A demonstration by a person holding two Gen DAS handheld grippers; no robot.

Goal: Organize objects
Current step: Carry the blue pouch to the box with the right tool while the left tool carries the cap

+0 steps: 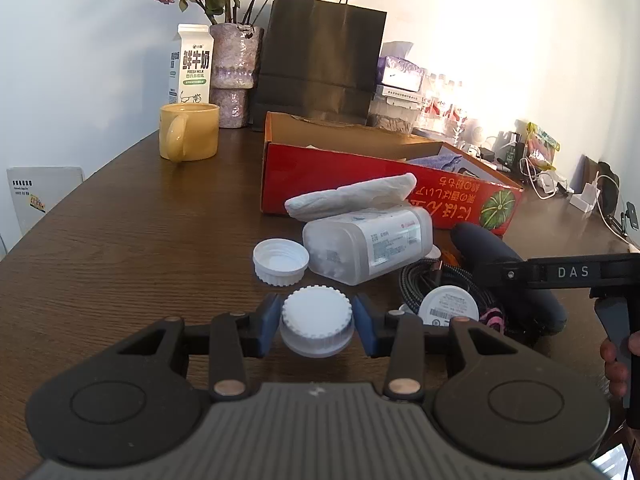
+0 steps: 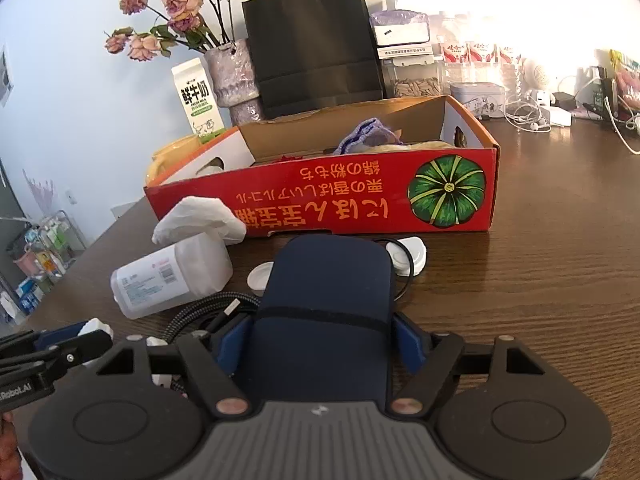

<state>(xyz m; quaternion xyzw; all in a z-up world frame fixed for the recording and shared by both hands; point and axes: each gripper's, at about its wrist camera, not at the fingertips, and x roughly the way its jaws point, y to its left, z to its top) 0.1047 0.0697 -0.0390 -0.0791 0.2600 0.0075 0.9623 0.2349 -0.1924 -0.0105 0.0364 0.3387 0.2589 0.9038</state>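
Holding a white cap (image 1: 316, 326) low over the bench (image 1: 120, 240), our left hand-held gripper (image 1: 316, 330) was clenched on it; the right hand-held gripper (image 2: 322, 344) grasped a navy case (image 2: 326, 280). Farther back stood the red box (image 2: 360, 196).

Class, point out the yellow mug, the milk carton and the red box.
yellow mug (image 1: 192, 132), left wrist view, on its side wall.
milk carton (image 1: 194, 68), left wrist view, front panel.
red box (image 2: 320, 196), right wrist view, printed front wall.
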